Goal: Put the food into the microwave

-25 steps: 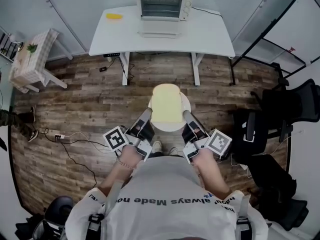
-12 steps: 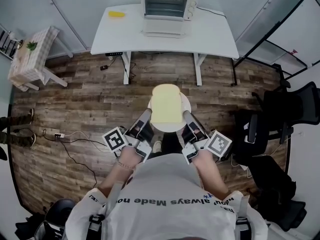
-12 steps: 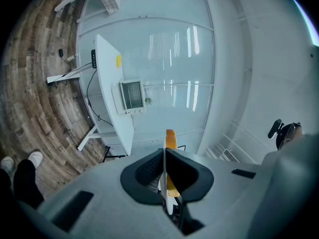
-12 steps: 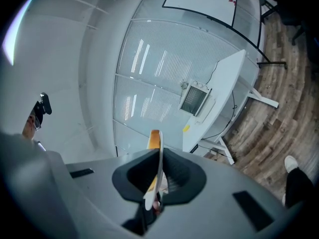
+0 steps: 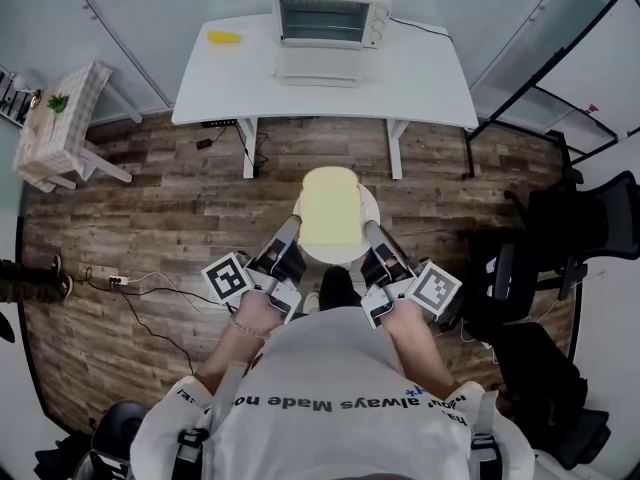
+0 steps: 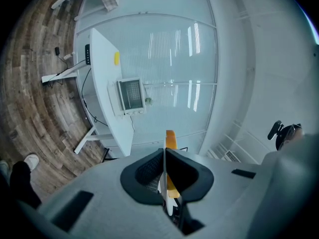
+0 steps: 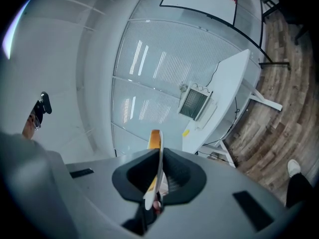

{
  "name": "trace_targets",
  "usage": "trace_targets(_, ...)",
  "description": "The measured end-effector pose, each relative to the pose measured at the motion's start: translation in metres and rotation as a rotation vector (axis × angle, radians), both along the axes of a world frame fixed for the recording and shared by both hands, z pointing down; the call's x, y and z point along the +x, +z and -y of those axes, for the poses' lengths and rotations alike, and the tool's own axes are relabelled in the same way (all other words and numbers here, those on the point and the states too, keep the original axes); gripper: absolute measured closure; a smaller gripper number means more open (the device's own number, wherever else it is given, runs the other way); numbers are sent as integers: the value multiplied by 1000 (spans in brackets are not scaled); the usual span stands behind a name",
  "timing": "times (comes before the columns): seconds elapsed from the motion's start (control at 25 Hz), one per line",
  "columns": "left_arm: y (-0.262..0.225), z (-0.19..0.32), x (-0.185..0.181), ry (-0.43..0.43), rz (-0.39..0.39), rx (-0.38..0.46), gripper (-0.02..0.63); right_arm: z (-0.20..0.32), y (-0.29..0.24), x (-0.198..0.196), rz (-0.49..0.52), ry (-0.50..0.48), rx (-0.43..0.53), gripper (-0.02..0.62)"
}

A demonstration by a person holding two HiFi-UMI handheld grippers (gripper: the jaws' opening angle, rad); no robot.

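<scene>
A white plate carrying a pale slice of bread is held level in front of the person, over the wooden floor. My left gripper is shut on the plate's left rim and my right gripper is shut on its right rim. In the left gripper view the plate's edge and the bread's orange crust stand edge-on between the pads of my left gripper. The right gripper view shows the same: crust and my right gripper. The microwave stands on the white table ahead, its door folded down.
A yellow object lies at the table's left end. A small checked side table stands at the far left, black chairs and a black frame at the right. Cables trail over the floor at the left.
The person has stepped forward; the table and microwave have shifted a little in the head view. Both grippers keep the same hold on the plate.
</scene>
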State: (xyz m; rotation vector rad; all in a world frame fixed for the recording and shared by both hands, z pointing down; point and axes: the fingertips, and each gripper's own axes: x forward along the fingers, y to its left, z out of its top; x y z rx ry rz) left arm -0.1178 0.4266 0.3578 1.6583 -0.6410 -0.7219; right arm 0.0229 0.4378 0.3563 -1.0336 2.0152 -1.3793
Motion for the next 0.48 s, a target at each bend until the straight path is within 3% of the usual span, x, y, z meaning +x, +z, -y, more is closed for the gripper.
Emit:
trace_targets(0.16,-3,44,19,-9,8,-2,588,47,-1,20,12,-8,-1,571)
trace_targets(0.48,-7,59,25,-24,5,37,588,61,-3,25,25,-13,29,571)
